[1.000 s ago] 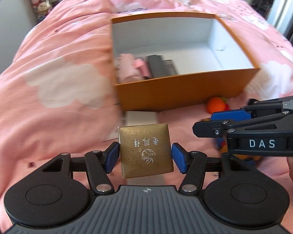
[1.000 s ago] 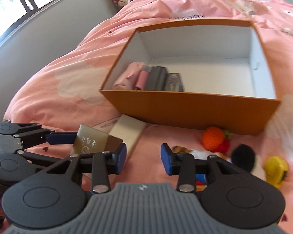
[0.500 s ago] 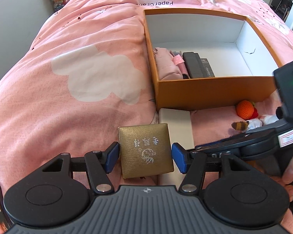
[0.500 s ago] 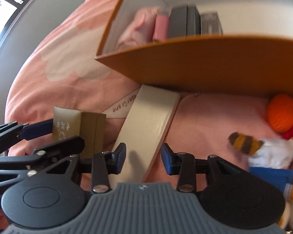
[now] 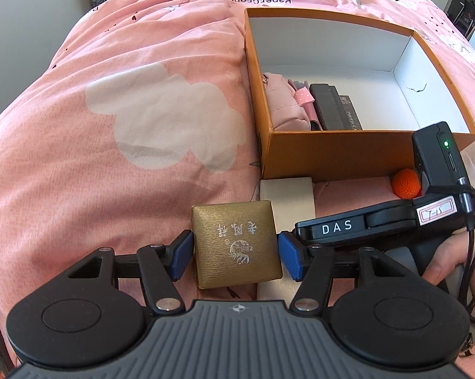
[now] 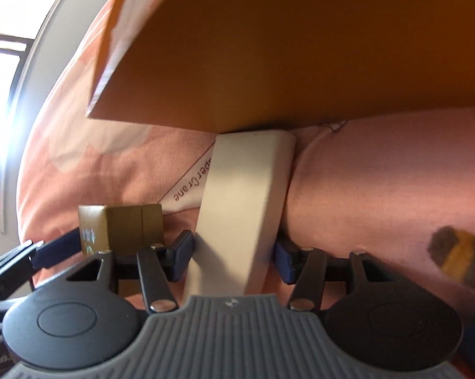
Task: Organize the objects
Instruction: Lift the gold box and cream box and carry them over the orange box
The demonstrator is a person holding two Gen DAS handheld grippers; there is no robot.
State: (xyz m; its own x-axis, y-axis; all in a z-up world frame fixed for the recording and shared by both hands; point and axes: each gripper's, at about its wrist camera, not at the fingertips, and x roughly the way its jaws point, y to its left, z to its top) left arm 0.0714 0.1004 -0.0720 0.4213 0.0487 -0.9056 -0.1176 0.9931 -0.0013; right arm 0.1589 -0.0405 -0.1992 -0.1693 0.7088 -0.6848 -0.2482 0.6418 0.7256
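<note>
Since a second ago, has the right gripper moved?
Yes. The right gripper has dropped forward toward the orange box, now straddling the cream box on the bed.

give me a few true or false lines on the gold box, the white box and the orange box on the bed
1. The left gripper holds the gold box. True.
2. The right gripper is shut on the white box. False: its blue pads straddle it, but contact is unclear.
3. The orange box is empty. False: a pink pouch and black cases lie inside.
4. The white box's far end lies against the orange box. True.
</note>
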